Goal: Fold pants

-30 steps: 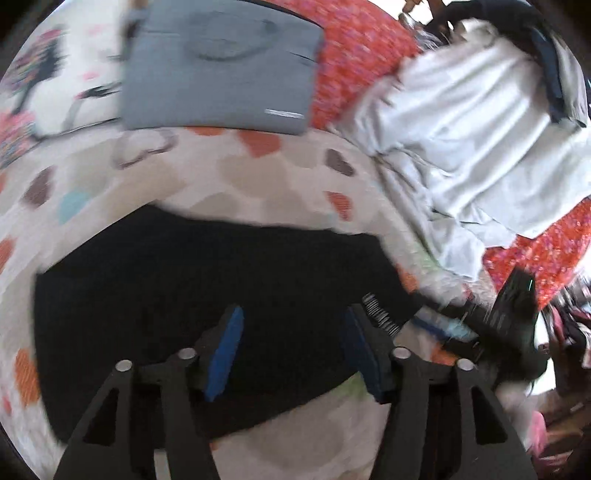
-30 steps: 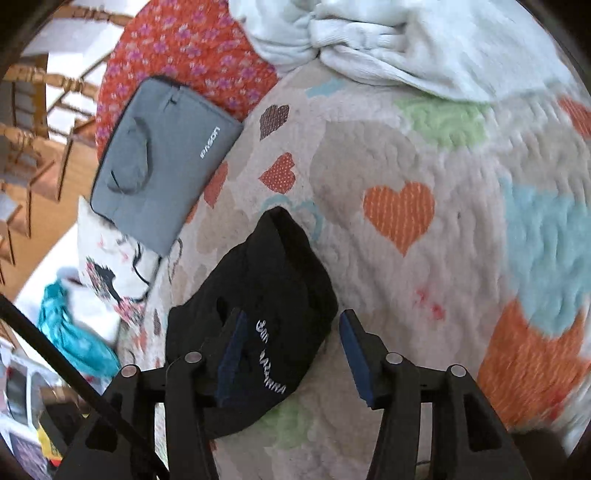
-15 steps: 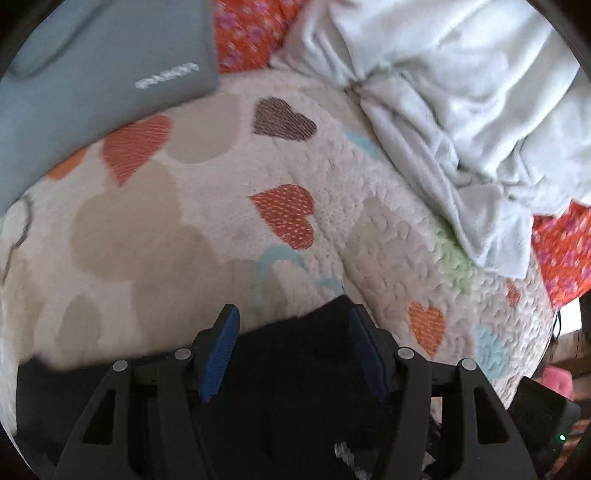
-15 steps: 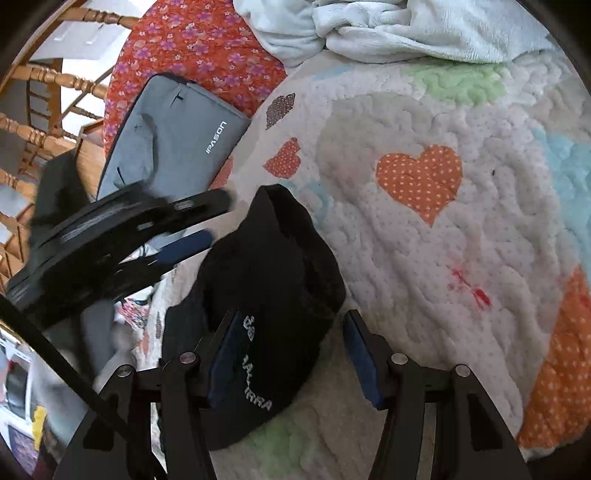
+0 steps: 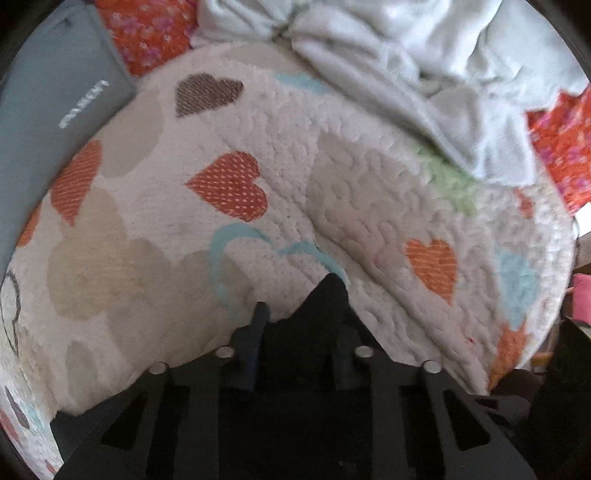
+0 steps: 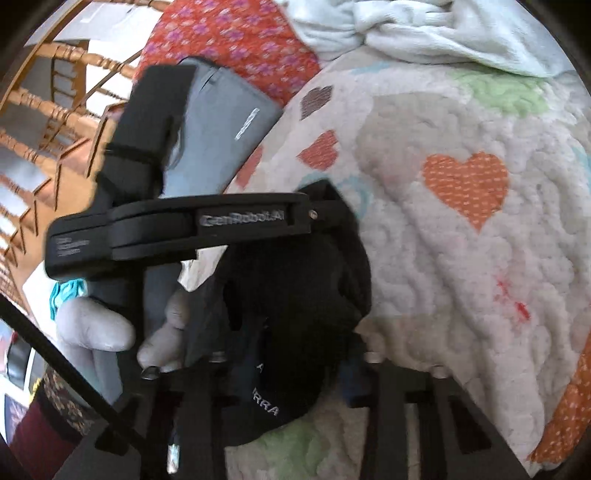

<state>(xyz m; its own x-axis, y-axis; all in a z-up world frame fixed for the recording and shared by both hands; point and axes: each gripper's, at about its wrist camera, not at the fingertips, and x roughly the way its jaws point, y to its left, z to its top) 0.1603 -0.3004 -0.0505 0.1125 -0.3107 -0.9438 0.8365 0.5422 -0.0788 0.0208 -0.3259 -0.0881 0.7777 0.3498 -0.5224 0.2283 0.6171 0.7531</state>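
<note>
Black pants (image 5: 325, 314) bunched between both narrowed hand-held grippers (image 5: 299, 332) (image 6: 291, 354), apparently pinched.

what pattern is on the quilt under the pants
Hearts in orange, red, brown, tan, light blue and green on a white quilt, clearest in the left wrist view.

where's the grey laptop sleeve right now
The grey laptop sleeve lies at the far left of the left wrist view, on the edge of the heart quilt beside the red floral fabric. In the right wrist view the left gripper partly hides it.

Likely a bedroom, heart-patterned quilt (image 5: 332, 177), rumpled blanket (image 5: 424, 55)
</note>
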